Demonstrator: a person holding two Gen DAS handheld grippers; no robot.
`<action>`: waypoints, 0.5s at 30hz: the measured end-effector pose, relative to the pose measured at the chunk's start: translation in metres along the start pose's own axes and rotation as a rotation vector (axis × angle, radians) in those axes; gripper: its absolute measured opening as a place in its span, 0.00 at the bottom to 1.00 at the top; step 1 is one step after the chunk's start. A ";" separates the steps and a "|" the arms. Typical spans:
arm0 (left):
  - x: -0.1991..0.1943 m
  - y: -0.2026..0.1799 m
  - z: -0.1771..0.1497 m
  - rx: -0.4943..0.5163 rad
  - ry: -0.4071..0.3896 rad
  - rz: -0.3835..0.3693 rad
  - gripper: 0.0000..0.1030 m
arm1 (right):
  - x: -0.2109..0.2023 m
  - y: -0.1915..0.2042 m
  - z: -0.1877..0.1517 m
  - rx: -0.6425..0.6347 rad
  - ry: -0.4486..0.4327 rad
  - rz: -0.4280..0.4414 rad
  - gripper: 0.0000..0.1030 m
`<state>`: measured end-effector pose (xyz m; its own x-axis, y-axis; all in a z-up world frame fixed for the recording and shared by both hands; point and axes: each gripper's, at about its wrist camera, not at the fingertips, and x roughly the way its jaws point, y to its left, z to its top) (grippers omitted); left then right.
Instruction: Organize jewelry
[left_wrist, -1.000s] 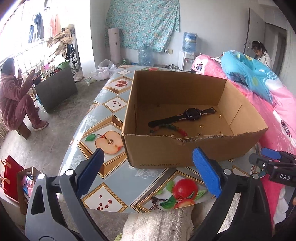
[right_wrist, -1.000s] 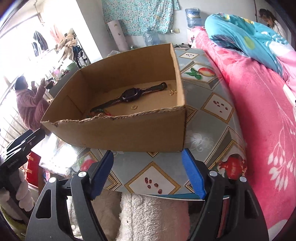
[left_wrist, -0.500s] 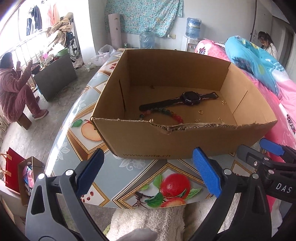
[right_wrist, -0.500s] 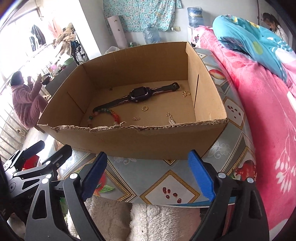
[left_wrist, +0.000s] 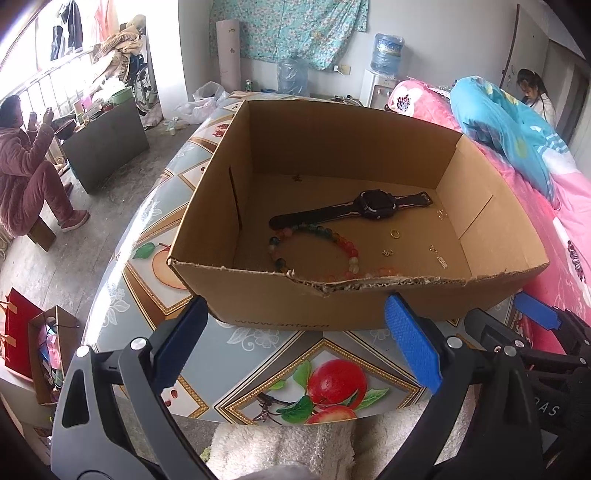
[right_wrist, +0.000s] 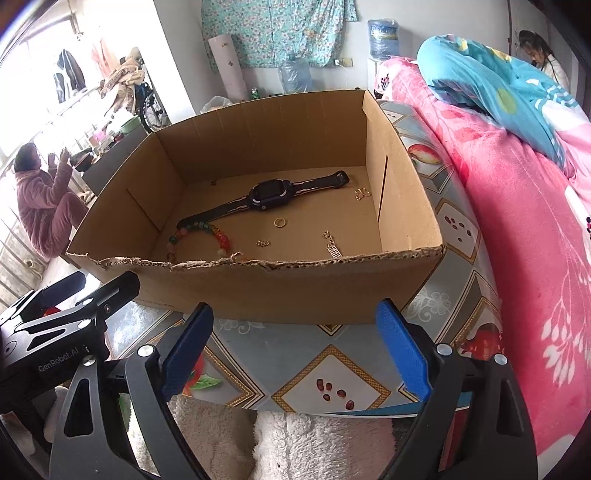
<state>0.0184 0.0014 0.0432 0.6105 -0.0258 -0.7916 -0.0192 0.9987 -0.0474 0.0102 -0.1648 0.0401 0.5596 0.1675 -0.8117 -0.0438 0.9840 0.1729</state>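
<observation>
An open cardboard box (left_wrist: 332, 306) (right_wrist: 288, 291) stands on the fruit-patterned table (left_wrist: 258, 347). Inside lie a black watch (left_wrist: 373, 205) (right_wrist: 269, 194), a bracelet of coloured beads (left_wrist: 314, 240) (right_wrist: 201, 236), a gold ring (left_wrist: 394, 233) (right_wrist: 279, 222) and several small gold pieces, among them a chain charm (right_wrist: 332, 247). My left gripper (left_wrist: 295, 336) is open and empty, in front of the box's near wall. My right gripper (right_wrist: 295, 336) is open and empty, also in front of the near wall. Each gripper shows at the edge of the other's view.
A pink quilt with a blue pillow (right_wrist: 517, 166) lies on the bed to the right of the table. A person in pink sits at the far left (left_wrist: 26, 177). A red bag and small carton (left_wrist: 33, 339) stand on the floor at left.
Both grippers have risen and come nearer the box, so its floor and the jewelry show more fully. Both stay open; nothing in the box has moved.
</observation>
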 end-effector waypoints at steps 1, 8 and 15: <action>0.000 0.000 0.000 -0.001 0.001 -0.001 0.90 | 0.000 0.000 0.000 -0.002 0.002 -0.001 0.85; 0.004 0.001 -0.001 0.002 0.019 0.015 0.90 | 0.000 0.002 0.000 -0.003 0.004 0.008 0.85; 0.003 -0.002 -0.002 0.020 0.017 0.017 0.90 | -0.001 0.002 0.000 -0.001 0.005 0.012 0.85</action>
<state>0.0187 -0.0009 0.0398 0.5966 -0.0099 -0.8025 -0.0135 0.9997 -0.0224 0.0093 -0.1633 0.0410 0.5552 0.1794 -0.8121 -0.0514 0.9820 0.1818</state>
